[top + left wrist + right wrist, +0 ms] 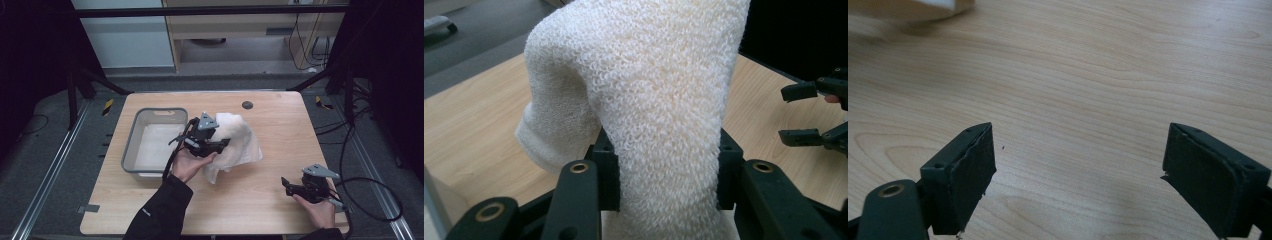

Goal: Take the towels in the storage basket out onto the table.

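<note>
A cream terry towel (235, 140) lies bunched on the wooden table (280, 130), just right of a grey bin. My left gripper (222, 145) is shut on a thick fold of the towel (659, 100), which rises between the two black jaws in the left gripper view. My right gripper (286, 185) hovers low over the table's front right part, well apart from the towel. In the right gripper view its jaws stand wide open over bare wood, right gripper (1080, 170), with nothing between them. It shows again, farther off, as the right gripper (804, 112) in the left gripper view.
A grey plastic bin (131, 145) sits on the table's left part, pale inside. A small dark round hole (247, 105) marks the table's far edge. Black cables (365, 195) trail off the right side. Dark frame posts stand around the table.
</note>
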Action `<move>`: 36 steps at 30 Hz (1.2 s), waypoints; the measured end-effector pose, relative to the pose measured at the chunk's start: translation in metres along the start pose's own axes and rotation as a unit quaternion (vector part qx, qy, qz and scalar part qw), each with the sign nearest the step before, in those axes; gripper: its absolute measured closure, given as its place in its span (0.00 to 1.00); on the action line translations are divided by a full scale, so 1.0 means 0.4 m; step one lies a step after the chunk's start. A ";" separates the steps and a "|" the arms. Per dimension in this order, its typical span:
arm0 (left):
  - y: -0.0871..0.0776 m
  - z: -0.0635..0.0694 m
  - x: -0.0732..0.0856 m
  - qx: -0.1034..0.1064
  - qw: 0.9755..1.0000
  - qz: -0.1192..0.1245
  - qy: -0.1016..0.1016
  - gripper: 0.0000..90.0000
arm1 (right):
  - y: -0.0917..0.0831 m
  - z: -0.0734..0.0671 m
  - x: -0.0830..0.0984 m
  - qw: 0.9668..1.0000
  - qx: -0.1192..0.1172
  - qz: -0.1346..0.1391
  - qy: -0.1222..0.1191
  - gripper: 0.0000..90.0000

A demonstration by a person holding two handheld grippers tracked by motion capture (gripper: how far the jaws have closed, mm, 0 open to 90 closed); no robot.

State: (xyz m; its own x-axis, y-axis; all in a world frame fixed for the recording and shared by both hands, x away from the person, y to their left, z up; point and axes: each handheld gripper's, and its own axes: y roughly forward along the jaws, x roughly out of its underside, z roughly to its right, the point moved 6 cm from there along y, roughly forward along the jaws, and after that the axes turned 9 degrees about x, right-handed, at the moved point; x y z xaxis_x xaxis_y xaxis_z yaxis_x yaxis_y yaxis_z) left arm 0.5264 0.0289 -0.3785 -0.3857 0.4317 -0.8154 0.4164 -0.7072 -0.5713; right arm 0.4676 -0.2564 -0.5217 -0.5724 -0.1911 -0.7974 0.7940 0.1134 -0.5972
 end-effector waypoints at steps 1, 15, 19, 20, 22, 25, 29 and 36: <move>0.006 0.001 0.004 0.000 1.000 -0.002 0.001 0.65 | 0.000 0.000 0.000 1.000 0.000 0.000 0.000 0.15; 0.077 -0.006 0.075 0.010 1.000 -0.014 -0.017 0.64 | 0.001 0.000 0.002 1.000 -0.001 -0.002 -0.005 0.15; 0.086 -0.010 0.089 0.009 1.000 -0.022 -0.019 0.63 | 0.001 -0.002 0.002 1.000 -0.001 -0.005 -0.003 0.15; 0.090 -0.011 0.094 0.008 1.000 -0.024 -0.017 0.62 | 0.001 -0.002 0.003 1.000 -0.002 -0.005 -0.003 0.15; 0.099 -0.013 0.104 0.006 0.999 -0.029 -0.018 0.62 | 0.001 -0.002 0.003 1.000 -0.001 -0.006 -0.003 0.15; 0.111 -0.014 0.119 0.010 0.999 -0.032 -0.018 0.60 | 0.003 -0.001 0.003 1.000 0.001 -0.005 -0.007 0.15; 0.122 -0.015 0.134 0.006 0.999 -0.036 -0.017 0.58 | 0.004 -0.001 0.004 1.000 0.001 -0.005 -0.007 0.15; 0.129 -0.024 0.157 0.008 0.999 -0.039 -0.024 0.52 | 0.005 -0.001 0.005 1.000 0.001 -0.008 -0.010 0.15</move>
State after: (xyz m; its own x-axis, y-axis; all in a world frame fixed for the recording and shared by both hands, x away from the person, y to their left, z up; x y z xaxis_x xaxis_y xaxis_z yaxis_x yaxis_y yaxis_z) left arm 0.5315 0.0249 -0.4601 -0.4553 0.4591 -0.7628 0.3702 -0.6816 -0.6312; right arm 0.4679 -0.2561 -0.5245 -0.5803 -0.2127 -0.7862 0.7858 0.1076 -0.6091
